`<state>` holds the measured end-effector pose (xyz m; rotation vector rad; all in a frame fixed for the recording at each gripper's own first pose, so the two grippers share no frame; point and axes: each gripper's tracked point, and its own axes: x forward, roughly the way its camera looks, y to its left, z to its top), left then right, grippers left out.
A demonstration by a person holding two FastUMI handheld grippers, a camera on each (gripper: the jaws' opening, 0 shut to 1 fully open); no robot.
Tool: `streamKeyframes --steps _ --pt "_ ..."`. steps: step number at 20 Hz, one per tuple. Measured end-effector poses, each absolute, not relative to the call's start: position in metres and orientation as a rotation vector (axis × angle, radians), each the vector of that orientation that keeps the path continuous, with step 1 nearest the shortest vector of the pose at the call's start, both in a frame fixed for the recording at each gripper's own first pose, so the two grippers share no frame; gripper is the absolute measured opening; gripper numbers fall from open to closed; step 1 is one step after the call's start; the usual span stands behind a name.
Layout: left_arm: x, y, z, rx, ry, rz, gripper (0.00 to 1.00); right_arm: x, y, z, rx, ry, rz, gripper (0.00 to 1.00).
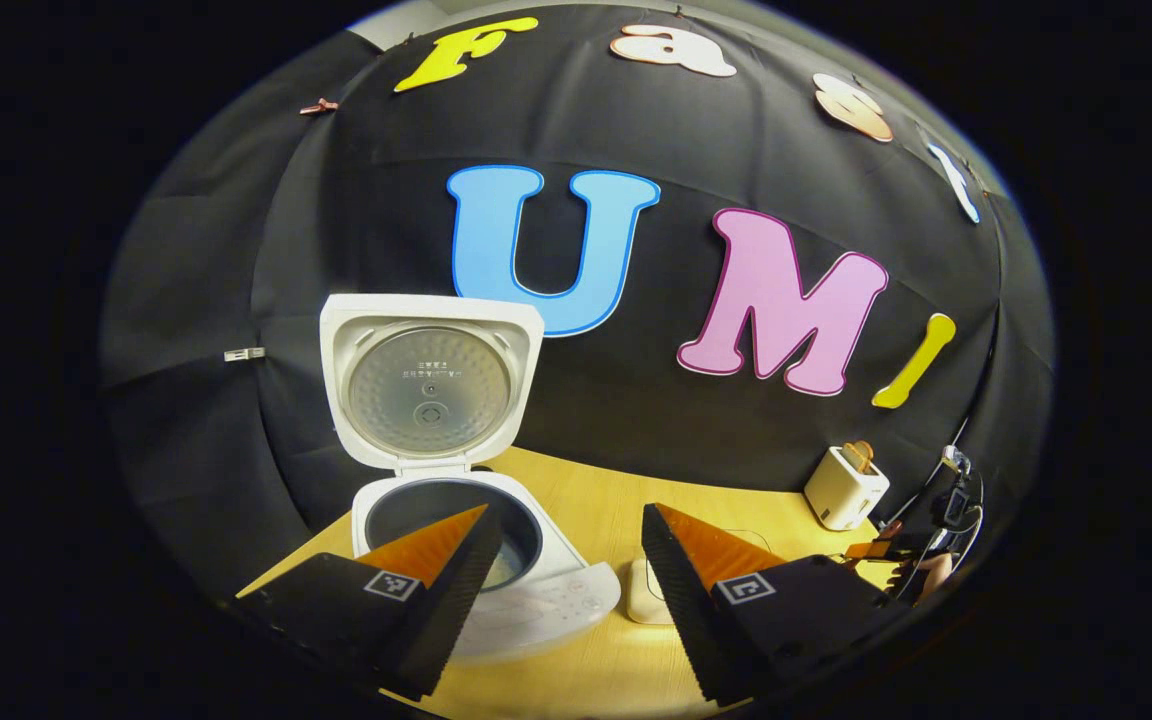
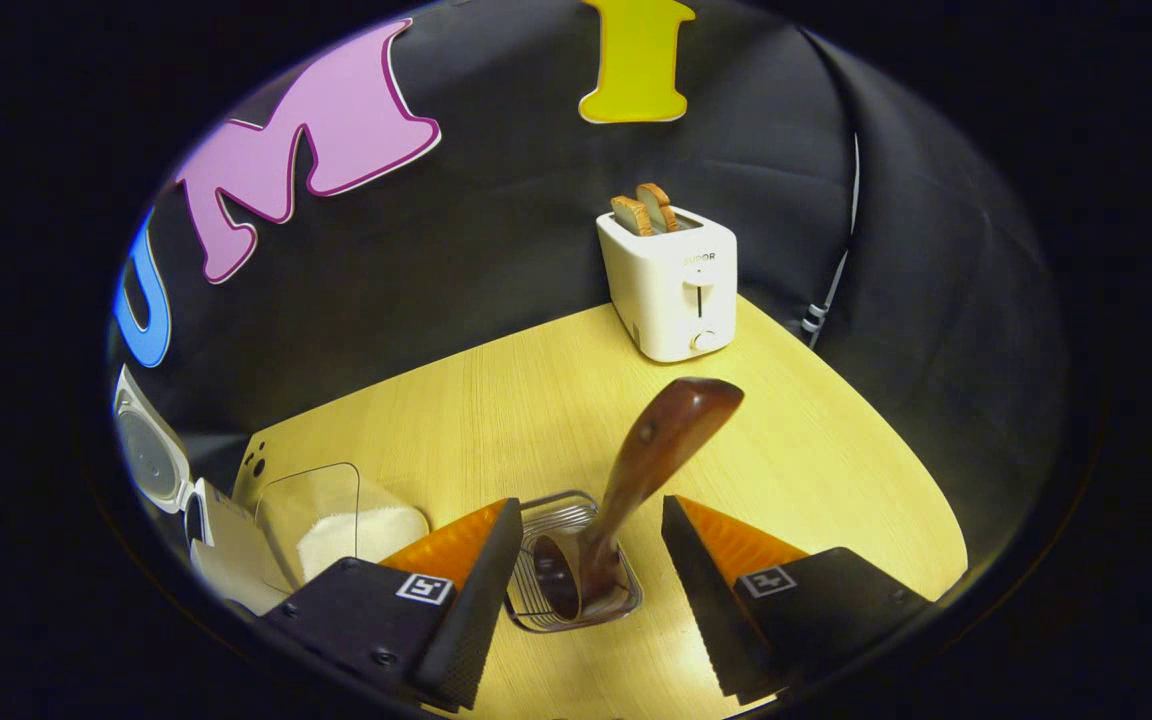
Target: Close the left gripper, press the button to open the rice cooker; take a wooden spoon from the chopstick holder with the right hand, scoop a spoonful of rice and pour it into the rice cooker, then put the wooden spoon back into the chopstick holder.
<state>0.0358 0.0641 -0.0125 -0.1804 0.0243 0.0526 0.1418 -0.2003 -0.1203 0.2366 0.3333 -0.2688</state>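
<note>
With the lid of the rice cooker [image 1: 456, 540] already standing up, I judge the step in hand to be taking the wooden spoon [image 2: 636, 480] from the chopstick holder [image 2: 576, 575], a wire basket on the desk [image 2: 536, 400] just ahead of my right tongs [image 2: 591, 560]. These tongs are released, their fingers standing either side of the leaning handle without touching it. To do this well, I would ease forward until the pads bracket the handle at mid-length, clench square across it, then lift along its lean so the bowl clears the wires. My left tongs [image 1: 566, 570] are also released, hanging in front of the cooker and grasping nothing. Count, largest first: 1 desk, 1 rice cooker, 1 toaster [image 2: 674, 285] holding 2 slices, 1 clear rice container [image 2: 336, 525], 1 holder, 1 spoon.
</note>
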Motion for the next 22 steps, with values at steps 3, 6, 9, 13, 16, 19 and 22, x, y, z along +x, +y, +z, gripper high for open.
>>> streamKeyframes --steps 3,6,9,13,16,19,22 --pt "0.038 0.076 -0.004 -0.179 0.008 0.058 0.92 0.127 -0.197 -0.117 0.244 0.321 -0.286 0.90" --pt "0.041 0.099 0.012 -0.160 -0.003 0.092 0.92 0.106 -0.195 -0.115 0.246 0.298 -0.319 0.99" --pt "0.049 0.123 0.044 -0.167 -0.027 0.097 0.92 0.084 -0.194 -0.119 0.213 0.280 -0.357 0.99" --pt "0.065 0.166 0.100 -0.144 -0.086 0.163 0.92 0.055 -0.197 -0.135 0.208 0.288 -0.411 0.99" --pt "0.077 0.188 0.137 -0.162 -0.128 0.180 0.92 0.031 -0.195 -0.145 0.187 0.303 -0.434 0.99" --pt "0.102 0.221 0.159 -0.141 -0.125 0.226 0.92 0.005 -0.191 -0.150 0.159 0.315 -0.452 0.99" --pt "0.135 0.250 0.170 -0.140 -0.123 0.236 0.91 -0.022 -0.186 -0.152 0.182 0.310 -0.480 0.99"
